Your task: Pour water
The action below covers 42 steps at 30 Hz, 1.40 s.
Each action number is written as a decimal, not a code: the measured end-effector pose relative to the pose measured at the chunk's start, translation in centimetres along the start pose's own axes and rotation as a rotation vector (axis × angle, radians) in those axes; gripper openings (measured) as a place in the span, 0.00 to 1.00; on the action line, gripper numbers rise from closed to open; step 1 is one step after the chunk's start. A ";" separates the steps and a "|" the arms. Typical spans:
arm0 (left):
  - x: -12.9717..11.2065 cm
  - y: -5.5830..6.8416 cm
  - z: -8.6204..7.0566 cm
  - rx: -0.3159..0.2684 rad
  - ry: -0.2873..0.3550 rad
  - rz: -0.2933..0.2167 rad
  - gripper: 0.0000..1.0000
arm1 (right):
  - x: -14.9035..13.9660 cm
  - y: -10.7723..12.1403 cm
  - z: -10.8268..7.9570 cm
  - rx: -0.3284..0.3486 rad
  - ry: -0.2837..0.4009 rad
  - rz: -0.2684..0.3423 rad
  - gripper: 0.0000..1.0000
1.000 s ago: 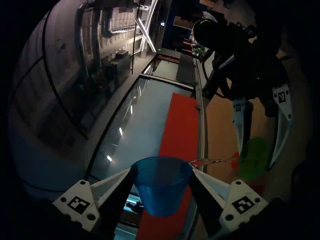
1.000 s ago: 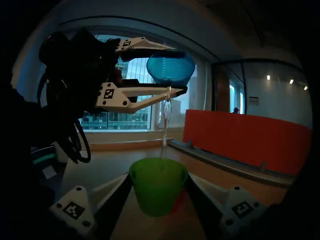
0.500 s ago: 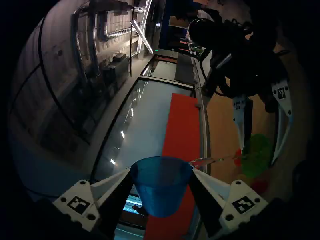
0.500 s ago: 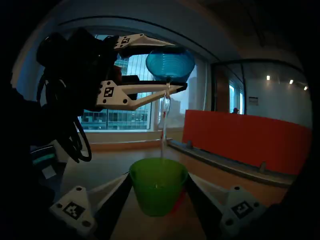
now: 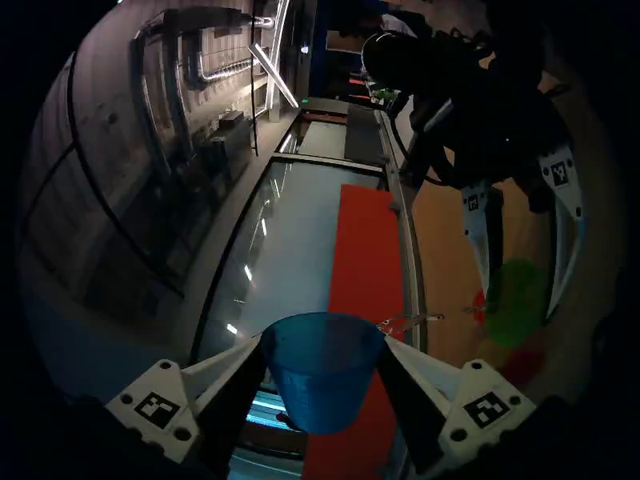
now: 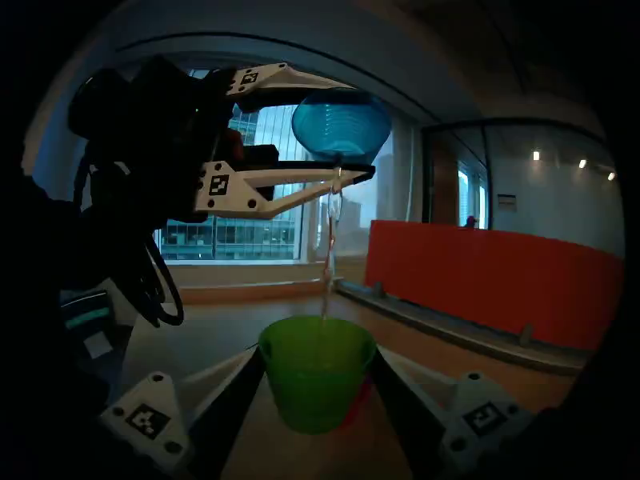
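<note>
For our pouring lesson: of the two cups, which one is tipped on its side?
The blue cup, tipped sideways with water streaming out; the green cup below stands upright.

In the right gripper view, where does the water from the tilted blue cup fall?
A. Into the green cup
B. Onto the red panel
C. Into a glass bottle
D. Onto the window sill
A: a thin stream runs down from the blue cup into the open mouth of the green cup right below it.
</note>
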State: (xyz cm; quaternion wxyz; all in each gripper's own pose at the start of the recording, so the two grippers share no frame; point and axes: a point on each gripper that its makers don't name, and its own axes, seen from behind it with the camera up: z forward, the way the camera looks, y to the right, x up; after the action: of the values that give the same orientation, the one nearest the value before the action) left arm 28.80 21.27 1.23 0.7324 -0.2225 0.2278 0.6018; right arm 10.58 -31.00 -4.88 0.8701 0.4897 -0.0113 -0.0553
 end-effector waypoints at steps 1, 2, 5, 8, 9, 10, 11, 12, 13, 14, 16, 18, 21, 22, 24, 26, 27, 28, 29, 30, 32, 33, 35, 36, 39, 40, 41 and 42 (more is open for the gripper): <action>0.0 -0.1 0.0 0.001 0.000 0.003 0.88 | 0.0 0.0 0.0 0.000 0.000 0.000 0.91; 0.0 -0.2 0.0 0.002 -0.001 0.007 0.87 | 0.0 0.0 0.0 0.000 0.000 0.000 0.91; 0.1 -0.4 0.0 0.004 0.001 0.016 0.87 | 0.1 0.1 0.0 -0.001 0.000 -0.002 0.91; 0.2 -0.5 0.0 0.005 0.003 0.029 0.87 | 0.2 0.1 0.0 -0.002 0.001 -0.001 0.91; 0.2 -0.6 0.0 0.005 0.003 0.034 0.87 | 0.2 0.1 0.0 -0.003 0.001 -0.001 0.91; 0.2 -0.5 0.0 0.005 0.003 0.038 0.87 | 0.2 0.1 0.0 -0.003 0.001 -0.001 0.91; 0.2 -0.5 0.1 0.005 0.003 0.044 0.87 | 0.2 0.1 0.1 -0.004 0.002 -0.001 0.91; 0.3 -0.5 0.1 0.005 0.003 0.048 0.87 | 0.2 0.1 0.1 -0.004 0.002 -0.002 0.91; 0.3 -0.5 0.1 0.005 0.004 0.052 0.87 | 0.2 0.1 0.1 -0.004 0.002 -0.002 0.91; 0.3 -0.4 0.2 0.005 0.004 0.056 0.87 | 0.2 0.1 0.1 -0.004 0.003 -0.002 0.91; 0.4 -0.4 0.3 0.005 0.005 0.062 0.88 | 0.3 0.1 0.1 -0.004 0.003 -0.002 0.91; 0.4 -0.4 0.3 0.004 0.006 0.070 0.87 | 0.3 0.1 0.1 -0.004 0.004 -0.003 0.91; 0.5 -0.5 0.3 0.005 0.007 0.085 0.87 | 0.3 0.2 0.1 -0.006 0.005 -0.003 0.91; 0.5 -0.6 0.3 0.007 0.007 0.093 0.87 | 0.3 0.2 0.1 -0.006 0.005 -0.002 0.91; 0.6 -0.8 0.2 0.010 0.006 0.110 0.87 | 0.3 0.2 0.1 -0.007 0.005 -0.002 0.91; 0.7 -0.8 0.1 0.012 0.004 0.123 0.87 | 0.3 0.2 0.1 -0.008 0.006 -0.002 0.91; 0.8 -0.9 0.1 0.012 0.004 0.128 0.87 | 0.3 0.2 0.1 -0.008 0.006 -0.002 0.91; 0.9 -0.8 0.0 0.011 0.004 0.132 0.87 | 0.3 0.2 0.1 -0.008 0.006 -0.001 0.91; 1.0 -0.8 -0.1 0.010 0.005 0.136 0.87 | 0.3 0.2 0.1 -0.009 0.007 -0.001 0.91; 1.1 -0.8 -0.1 0.010 0.006 0.140 0.87 | 0.4 0.2 0.2 -0.009 0.007 -0.001 0.91; 1.2 -0.9 -0.2 0.013 0.008 0.154 0.87 | 0.4 0.2 0.2 -0.009 0.008 -0.001 0.91; 1.3 -0.9 -0.2 0.014 0.008 0.160 0.87 | 0.4 0.3 0.2 -0.009 0.008 -0.002 0.91; 1.5 -0.9 -0.3 0.015 0.010 0.173 0.87 | 0.5 0.3 0.2 -0.010 0.008 -0.002 0.91; 1.6 -0.9 -0.3 0.015 0.010 0.179 0.87 | 0.6 0.3 0.1 -0.011 0.009 -0.003 0.91; 1.8 -1.0 -0.3 0.017 0.013 0.197 0.87 | 0.7 0.4 0.1 -0.012 0.010 -0.003 0.91; 1.8 -1.0 -0.3 0.017 0.013 0.202 0.87 | 0.7 0.4 0.1 -0.012 0.011 -0.002 0.91; 1.9 -1.0 -0.3 0.017 0.012 0.207 0.87 | 0.7 0.4 0.1 -0.012 0.011 -0.002 0.91; 1.9 -1.1 -0.2 0.017 0.012 0.213 0.87 | 0.7 0.4 0.1 -0.013 0.012 -0.002 0.91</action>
State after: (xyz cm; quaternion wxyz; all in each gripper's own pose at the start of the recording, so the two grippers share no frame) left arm 30.15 22.43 -0.06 0.6648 -0.1946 0.2597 0.6729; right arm 11.30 -30.92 -4.47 0.8731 0.4845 -0.0054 -0.0533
